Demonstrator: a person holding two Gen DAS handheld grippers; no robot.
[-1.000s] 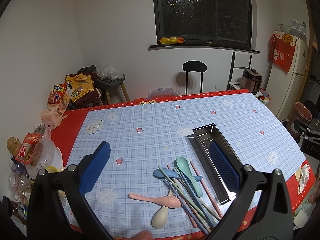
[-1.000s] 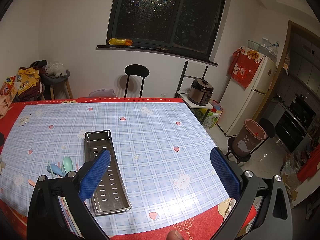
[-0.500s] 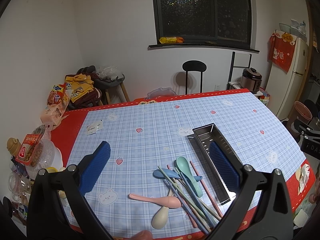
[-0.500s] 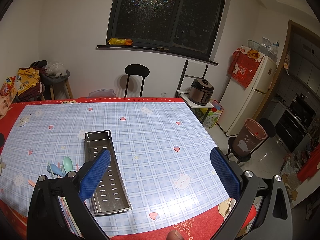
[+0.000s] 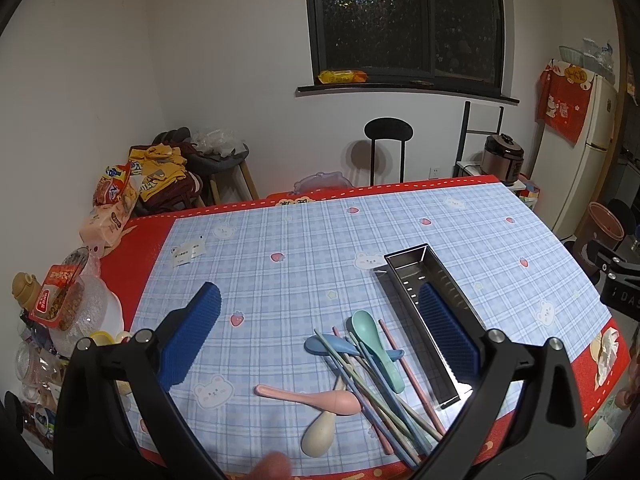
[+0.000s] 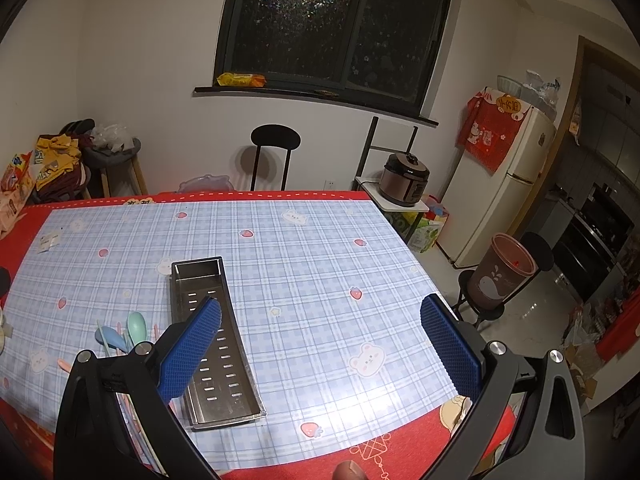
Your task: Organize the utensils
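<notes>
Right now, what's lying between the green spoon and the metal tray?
One pink chopstick lies between the green spoon and the tray, on bare tablecloth; left wrist view shows it.

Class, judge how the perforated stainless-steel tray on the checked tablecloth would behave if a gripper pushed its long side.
The perforated stainless-steel tray looks rigid, so it probably won't flex. Low and flat-bottomed, it likely slides rather than tips. Empty and thin-walled, it seems light, perhaps pivoting on the checked tablecloth.

i am seeing a tablecloth (image 5: 400,240) in light blue checks with a red edge. the tray (image 5: 436,292) is looking shiny silver. spoons are showing green (image 5: 366,330), blue (image 5: 324,346), pink (image 5: 320,398) and cream (image 5: 318,434). my gripper pads (image 6: 192,350) are looking dark blue.
</notes>
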